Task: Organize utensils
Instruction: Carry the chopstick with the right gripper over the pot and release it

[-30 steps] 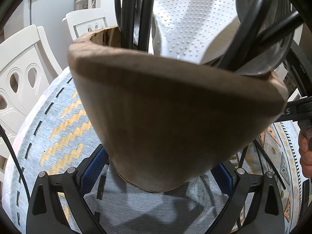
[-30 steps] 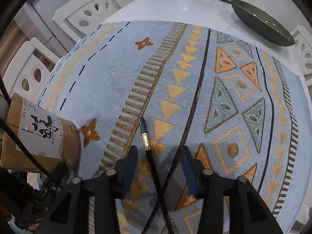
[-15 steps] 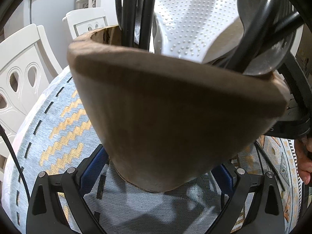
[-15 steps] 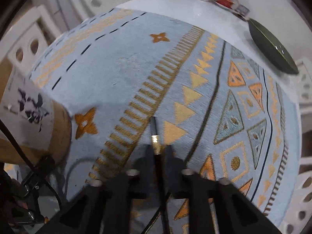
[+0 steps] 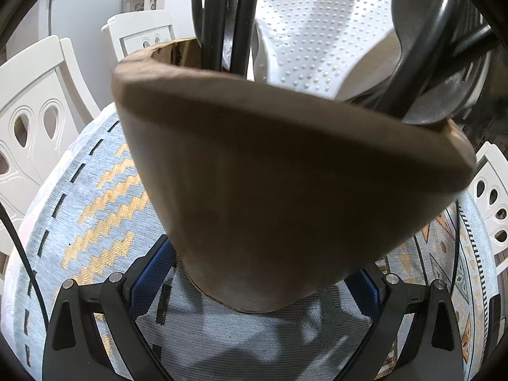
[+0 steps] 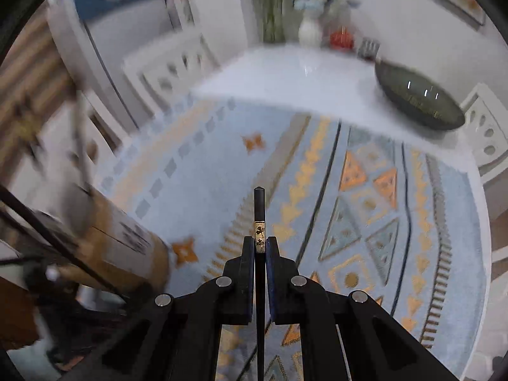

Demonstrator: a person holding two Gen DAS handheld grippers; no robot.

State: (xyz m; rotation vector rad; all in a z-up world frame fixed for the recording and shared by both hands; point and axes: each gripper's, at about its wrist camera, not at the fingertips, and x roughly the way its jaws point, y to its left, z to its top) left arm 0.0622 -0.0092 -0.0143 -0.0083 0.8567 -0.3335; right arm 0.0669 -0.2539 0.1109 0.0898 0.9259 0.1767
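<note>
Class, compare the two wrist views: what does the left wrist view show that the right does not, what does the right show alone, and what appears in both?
Left wrist only: the left tool clamped on the base of the wooden holder, with black handles and a white dotted utensil standing in it.
Right wrist only: the right tool shut on a black chopstick; a dark bowl, white vase and red object beyond.
Both: the holder, patterned cloth and white chairs.

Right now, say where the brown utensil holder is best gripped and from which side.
Grip the utensil holder low on its narrow base, jaws straddling it from both sides, as the left gripper does. The wall flares wide toward the rim, and utensils crowd the top.
</note>
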